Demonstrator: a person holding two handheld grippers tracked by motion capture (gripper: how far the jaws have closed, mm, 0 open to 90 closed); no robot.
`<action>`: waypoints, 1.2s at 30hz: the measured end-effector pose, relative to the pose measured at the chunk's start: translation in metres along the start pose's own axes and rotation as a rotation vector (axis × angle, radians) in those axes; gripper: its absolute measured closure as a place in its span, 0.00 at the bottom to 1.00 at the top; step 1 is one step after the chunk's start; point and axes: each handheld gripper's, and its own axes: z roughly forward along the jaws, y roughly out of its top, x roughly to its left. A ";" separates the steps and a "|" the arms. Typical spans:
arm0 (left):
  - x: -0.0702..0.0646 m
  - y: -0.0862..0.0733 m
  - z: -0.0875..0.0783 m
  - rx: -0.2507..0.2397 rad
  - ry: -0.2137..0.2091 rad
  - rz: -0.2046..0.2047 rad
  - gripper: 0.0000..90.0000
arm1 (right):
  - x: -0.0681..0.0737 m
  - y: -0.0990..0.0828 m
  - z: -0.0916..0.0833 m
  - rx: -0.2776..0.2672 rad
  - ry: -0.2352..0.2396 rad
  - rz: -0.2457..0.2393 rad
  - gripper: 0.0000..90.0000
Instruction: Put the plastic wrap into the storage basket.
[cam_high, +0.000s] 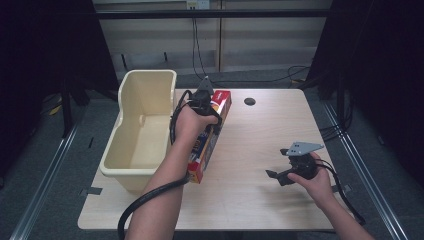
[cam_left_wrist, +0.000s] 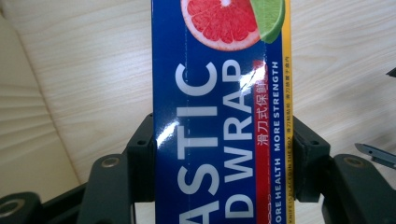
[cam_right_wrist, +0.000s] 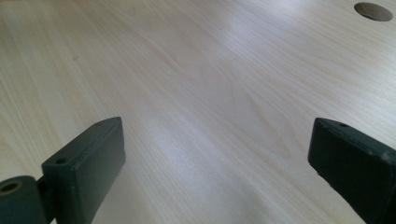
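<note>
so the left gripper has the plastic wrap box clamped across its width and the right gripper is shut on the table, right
Not quite. The left gripper does clamp the plastic wrap box across its width, but the right gripper is open: the right gripper view shows its jaws wide apart with bare table between them.

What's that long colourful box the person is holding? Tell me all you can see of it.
The box is a long, narrow carton of plastic wrap, glossy cardboard by its look. Its face is dark blue with big white letters, a red strip of Chinese characters, a yellow edge and a picture of grapefruit and lime; the ends are red. The left tongs clamp its two long sides near the middle. In the high view it lies lengthwise beside the cream tub, over the wooden table; whether it touches either is unclear.
</note>
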 end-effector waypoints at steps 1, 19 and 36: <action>0.000 0.000 0.000 0.000 0.000 0.000 0.46 | 0.000 0.000 0.000 0.000 0.000 0.000 0.04; 0.003 0.003 -0.042 0.001 -0.004 -0.016 0.46 | 0.001 0.000 0.000 0.003 0.018 0.009 0.03; 0.011 0.002 -0.073 -0.028 -0.011 -0.060 0.46 | 0.004 0.000 0.002 0.017 0.039 0.001 0.02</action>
